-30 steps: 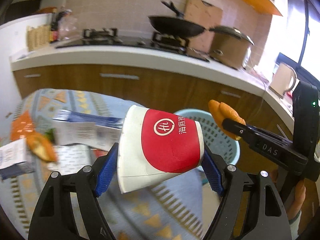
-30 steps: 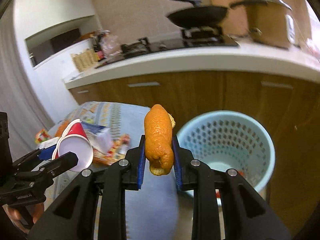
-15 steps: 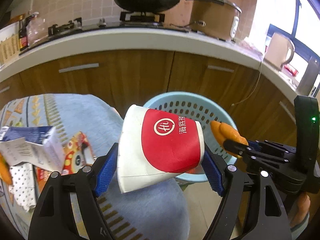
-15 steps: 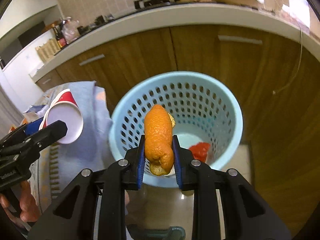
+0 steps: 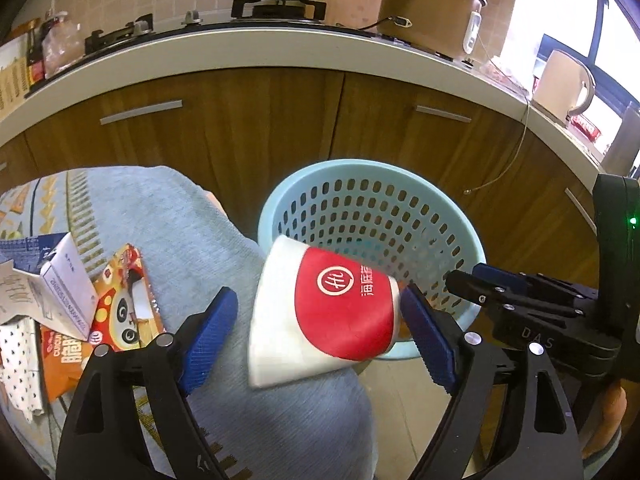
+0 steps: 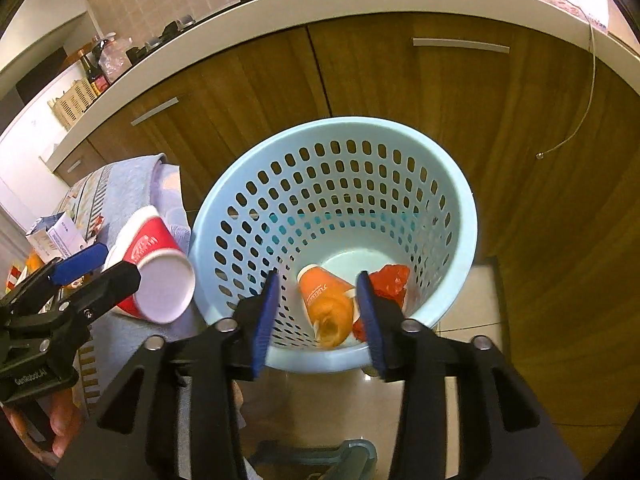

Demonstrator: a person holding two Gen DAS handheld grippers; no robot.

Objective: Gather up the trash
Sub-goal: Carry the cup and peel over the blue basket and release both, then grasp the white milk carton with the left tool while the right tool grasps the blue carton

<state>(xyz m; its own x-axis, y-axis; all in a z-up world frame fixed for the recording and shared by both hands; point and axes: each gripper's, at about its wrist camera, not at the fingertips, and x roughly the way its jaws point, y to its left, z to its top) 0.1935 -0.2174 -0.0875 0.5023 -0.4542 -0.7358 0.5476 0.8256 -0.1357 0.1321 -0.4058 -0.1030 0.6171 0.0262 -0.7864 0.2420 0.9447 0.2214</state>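
A red and white paper cup (image 5: 332,312) lies on its side between the fingers of my left gripper (image 5: 316,300), at the near rim of the light blue perforated basket (image 5: 360,172). The jaws are opening. The left pad stands clear of the cup; the right pad still touches its base. In the right wrist view, my right gripper (image 6: 318,280) hangs over the basket (image 6: 332,128) with its jaws opening. The orange peel (image 6: 328,308), blurred, is loose between them and drops inside, next to a red wrapper (image 6: 386,284). The cup (image 6: 152,264) shows at the left.
The table's blue patterned cloth (image 5: 160,208) carries an orange snack packet (image 5: 120,300) and a white carton (image 5: 60,280) at the left. Wooden cabinets (image 5: 240,128) stand right behind the basket under a white counter (image 5: 200,52). A hand (image 6: 60,428) holds the left gripper.
Both grippers came down over the basket. The right jaws opened and let the peel go. The left jaws widened and the cup tipped and slid down toward the basket.
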